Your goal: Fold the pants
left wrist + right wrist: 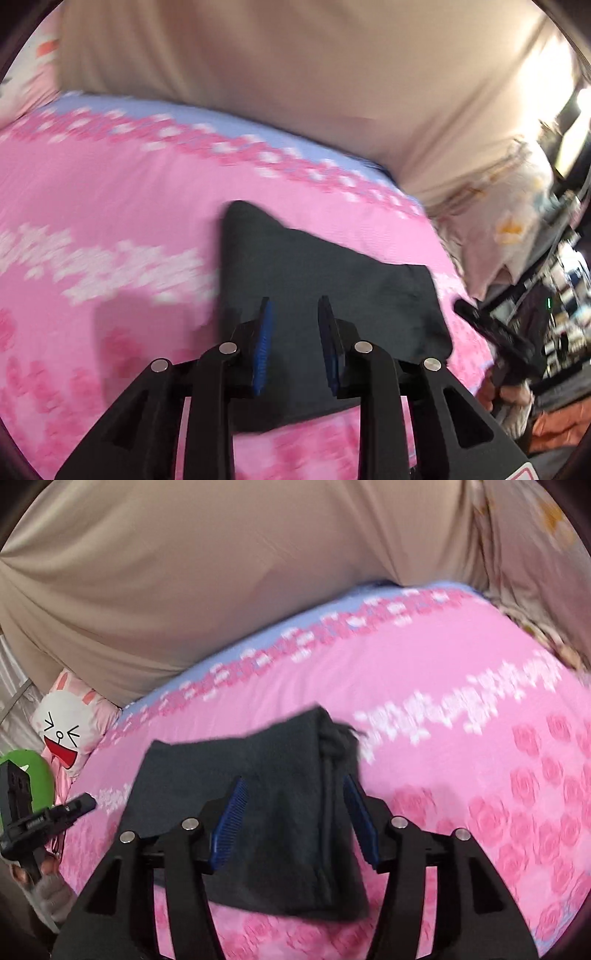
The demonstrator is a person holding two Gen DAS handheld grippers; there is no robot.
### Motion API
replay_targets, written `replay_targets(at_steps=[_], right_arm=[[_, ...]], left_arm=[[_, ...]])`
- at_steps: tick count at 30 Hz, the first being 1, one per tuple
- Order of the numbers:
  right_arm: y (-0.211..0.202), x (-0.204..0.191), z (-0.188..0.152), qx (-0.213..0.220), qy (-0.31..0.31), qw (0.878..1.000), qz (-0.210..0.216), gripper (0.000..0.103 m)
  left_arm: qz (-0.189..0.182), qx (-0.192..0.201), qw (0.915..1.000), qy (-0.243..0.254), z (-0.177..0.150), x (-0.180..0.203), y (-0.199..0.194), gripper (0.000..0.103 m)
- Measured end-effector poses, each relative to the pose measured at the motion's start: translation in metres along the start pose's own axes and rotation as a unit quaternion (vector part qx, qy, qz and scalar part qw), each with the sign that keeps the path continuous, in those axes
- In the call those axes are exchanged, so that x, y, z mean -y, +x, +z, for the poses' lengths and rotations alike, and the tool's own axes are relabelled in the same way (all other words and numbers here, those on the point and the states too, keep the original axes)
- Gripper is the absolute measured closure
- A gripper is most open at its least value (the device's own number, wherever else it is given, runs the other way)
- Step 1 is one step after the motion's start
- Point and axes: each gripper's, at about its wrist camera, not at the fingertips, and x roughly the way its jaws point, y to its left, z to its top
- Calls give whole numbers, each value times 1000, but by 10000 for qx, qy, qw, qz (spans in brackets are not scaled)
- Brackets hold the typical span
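Observation:
The dark grey pants (325, 295) lie folded into a compact pile on the pink flowered bedspread (110, 206). My left gripper (295, 306) is open and empty, its blue pads just above the near part of the pile. In the right wrist view the pants (280, 812) lie folded with the bunched waistband and drawstring at the right edge. My right gripper (295, 782) is open wide and empty, hovering over the pile with one finger on either side of it. The right gripper also shows at the right in the left wrist view (491, 328); the left gripper shows at the left in the right wrist view (51, 812).
A large beige cushion (207, 576) backs the bed. A pale patterned pillow (509, 229) lies at the bed's right end. A cartoon rabbit pillow (70, 731) and a green object (37, 775) sit at the left. Cluttered shelves (561, 295) stand beyond the bed's right edge.

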Motion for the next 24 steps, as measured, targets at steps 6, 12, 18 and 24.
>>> replay_targets(at_steps=[6, 12, 18, 24], right_arm=[[54, 0, 12, -333, -202, 9979, -512, 93], [50, 12, 8, -460, -184, 9975, -501, 91], [-6, -2, -15, 138, -99, 9992, -360, 85], [-18, 0, -56, -392, -256, 9983, -334, 65]], left_arm=[[-136, -508, 9978, 399, -32, 33, 52, 81], [-110, -579, 9970, 501, -48, 31, 67, 65], [-148, -252, 9966, 764, -54, 39, 57, 40], [-394, -42, 9986, 336, -49, 32, 49, 37]])
